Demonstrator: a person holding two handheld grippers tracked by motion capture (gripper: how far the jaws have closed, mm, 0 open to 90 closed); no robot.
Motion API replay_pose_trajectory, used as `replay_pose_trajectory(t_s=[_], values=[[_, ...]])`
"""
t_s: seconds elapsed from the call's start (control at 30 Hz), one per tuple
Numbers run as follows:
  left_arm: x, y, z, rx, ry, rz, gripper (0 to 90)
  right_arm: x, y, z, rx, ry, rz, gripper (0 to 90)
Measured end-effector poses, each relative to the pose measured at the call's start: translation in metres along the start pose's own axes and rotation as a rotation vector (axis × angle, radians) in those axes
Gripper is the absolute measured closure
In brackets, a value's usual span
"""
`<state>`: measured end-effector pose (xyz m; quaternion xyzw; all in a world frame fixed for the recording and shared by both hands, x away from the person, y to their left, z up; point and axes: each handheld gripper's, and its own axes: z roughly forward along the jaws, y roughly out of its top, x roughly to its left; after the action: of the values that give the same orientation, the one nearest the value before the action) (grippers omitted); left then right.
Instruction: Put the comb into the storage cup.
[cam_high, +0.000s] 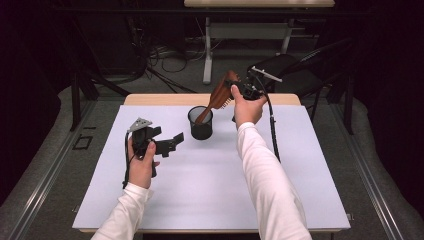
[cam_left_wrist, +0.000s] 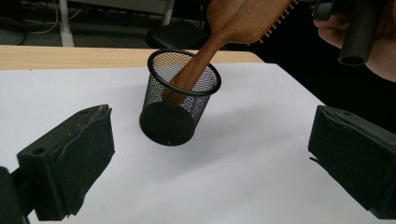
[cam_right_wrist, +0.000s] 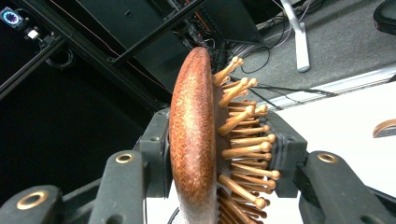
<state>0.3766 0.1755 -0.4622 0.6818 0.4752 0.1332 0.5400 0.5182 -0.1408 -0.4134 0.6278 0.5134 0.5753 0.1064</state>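
Observation:
A wooden hairbrush (cam_high: 219, 95) leans with its handle inside a black mesh cup (cam_high: 200, 123) at the back middle of the white table. My right gripper (cam_high: 239, 89) is shut on the brush head; in the right gripper view its pads press the brush's (cam_right_wrist: 194, 140) smooth back and its wooden bristles. My left gripper (cam_high: 170, 145) hovers left of the cup, jaws wide apart with nothing between them. In the left gripper view the cup (cam_left_wrist: 180, 100) stands ahead between the two black pads (cam_left_wrist: 88, 154), the brush handle (cam_left_wrist: 198, 67) slanting into it.
The white table top (cam_high: 210, 195) spreads toward the front, with a wooden strip along its far edge. A desk frame, cables and a dark chair (cam_high: 295, 70) stand on the floor beyond the table.

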Motion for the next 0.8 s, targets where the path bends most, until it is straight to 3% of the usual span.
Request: replay_pose_trajectory(t_s=[0.8], values=[[0.000,-0.001,0.001,0.004,-0.001,-0.002,0.4,-0.003,-0.015,0.012,0.009,-0.009,0.002,50.3]])
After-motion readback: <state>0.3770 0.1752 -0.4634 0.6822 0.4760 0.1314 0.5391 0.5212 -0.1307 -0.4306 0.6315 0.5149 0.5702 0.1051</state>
